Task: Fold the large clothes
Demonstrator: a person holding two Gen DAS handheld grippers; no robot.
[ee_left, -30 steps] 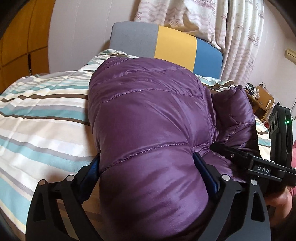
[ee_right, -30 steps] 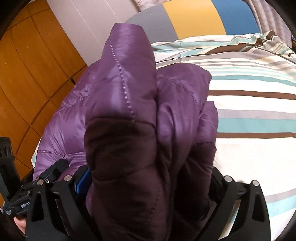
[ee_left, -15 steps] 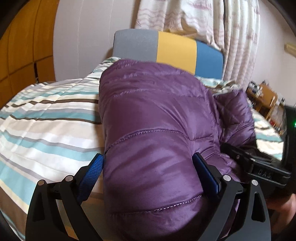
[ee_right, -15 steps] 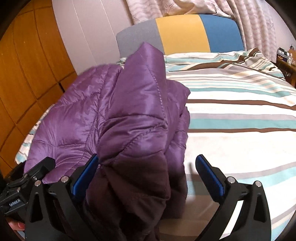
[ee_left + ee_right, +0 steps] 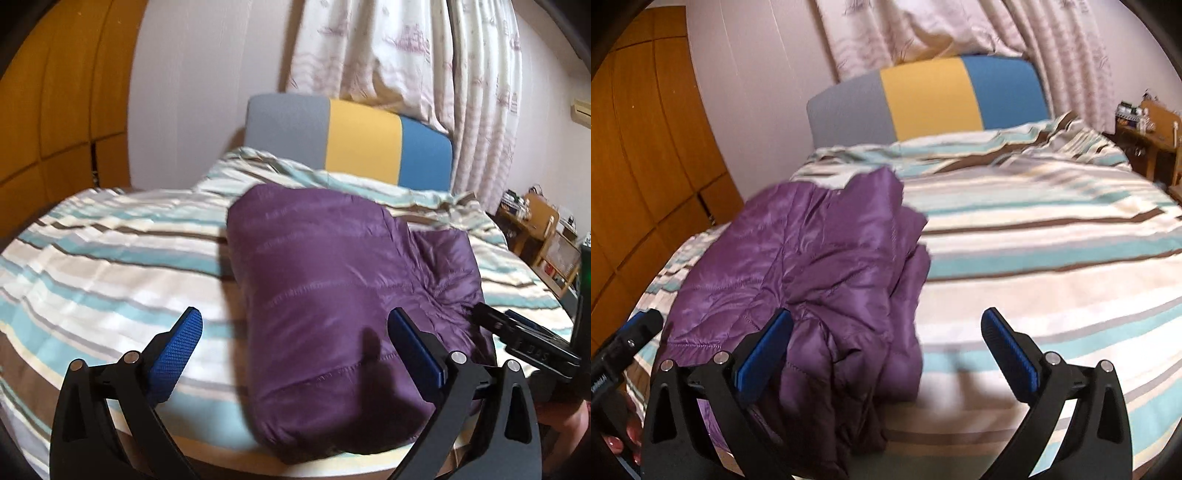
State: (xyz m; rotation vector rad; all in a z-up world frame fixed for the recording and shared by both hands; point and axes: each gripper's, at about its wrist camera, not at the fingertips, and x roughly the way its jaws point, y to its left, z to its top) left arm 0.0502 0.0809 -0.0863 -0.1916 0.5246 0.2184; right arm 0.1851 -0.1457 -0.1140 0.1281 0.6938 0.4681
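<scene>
A purple quilted puffer jacket [image 5: 332, 288] lies folded in a thick bundle near the front edge of the striped bed [image 5: 110, 266]. My left gripper [image 5: 295, 345] is open and empty, held just above and in front of the bundle's near end. In the right wrist view the jacket [image 5: 812, 266] lies at the left, rumpled. My right gripper [image 5: 884, 343] is open and empty, over the jacket's right edge. The right gripper also shows in the left wrist view [image 5: 524, 332], and the left one at the right wrist view's left edge [image 5: 624, 339].
The bed has a grey, yellow and blue headboard [image 5: 351, 140] at the far end, under patterned curtains [image 5: 406, 59]. Wooden wardrobe doors [image 5: 639, 166] stand at the left. A wooden bedside shelf with small items [image 5: 539, 229] stands at the right.
Both grippers have opened and let go of the jacket, then drawn back and up. The jacket has dropped onto the bed and settled as a folded bundle.
</scene>
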